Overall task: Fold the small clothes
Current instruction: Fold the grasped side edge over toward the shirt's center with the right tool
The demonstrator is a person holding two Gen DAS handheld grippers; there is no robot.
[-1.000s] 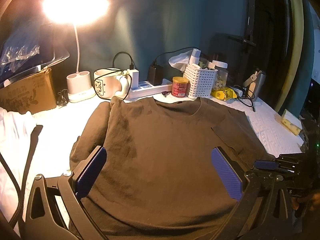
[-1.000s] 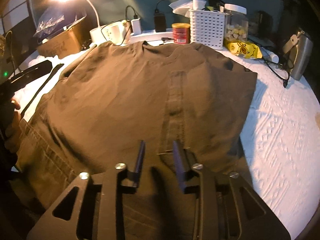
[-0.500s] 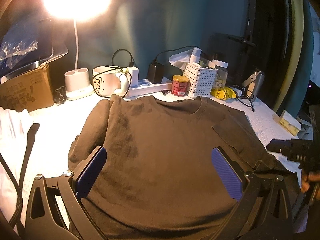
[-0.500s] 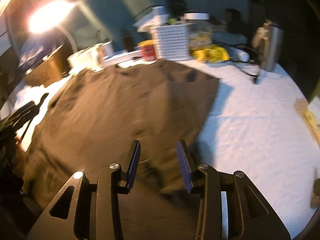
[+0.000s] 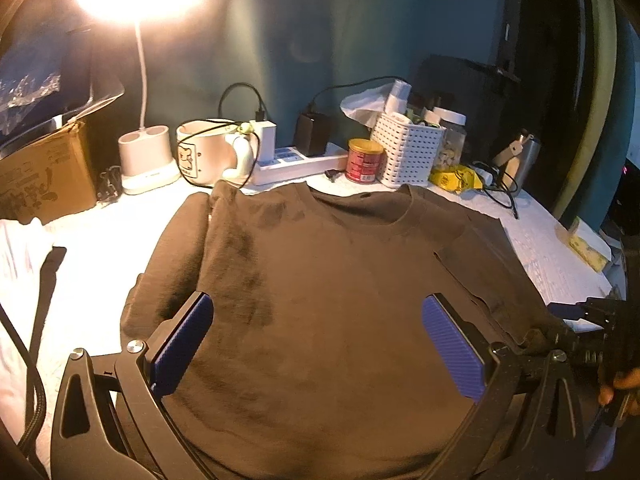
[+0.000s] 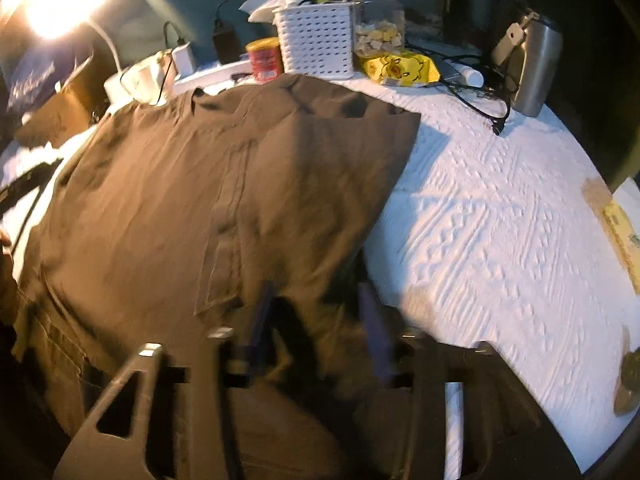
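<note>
One dark brown long-sleeved shirt (image 5: 332,292) lies flat on the white textured cloth of the desk (image 6: 500,216), filling the middle and lower part of the left wrist view and the left and centre of the right wrist view. Its fabric looks soft and matte, with darker patches down the left of the chest. The round collar sits at the top centre of the left wrist view, toward the clutter along the wall, and the hem runs toward the bottom edge, so the long axis runs from top to bottom of that frame. Its sleeve at the left of the frame lies folded alongside the body; the sleeve on the right is folded in over the chest, its edge running down toward the lower right.

Low in the left wrist view, the left gripper (image 5: 318,344) hangs over the lower chest with its blue-padded jaws wide apart and only flat cloth between them. In the right wrist view the right gripper (image 6: 316,320) is blurred at the bottom centre over the shirt's lower right edge; its jaws have just been opening and stand apart, cloth lying between them unpinched.

Behind the collar stand a red can (image 5: 364,160), a white basket (image 5: 412,154) and a mug (image 5: 206,158).
</note>
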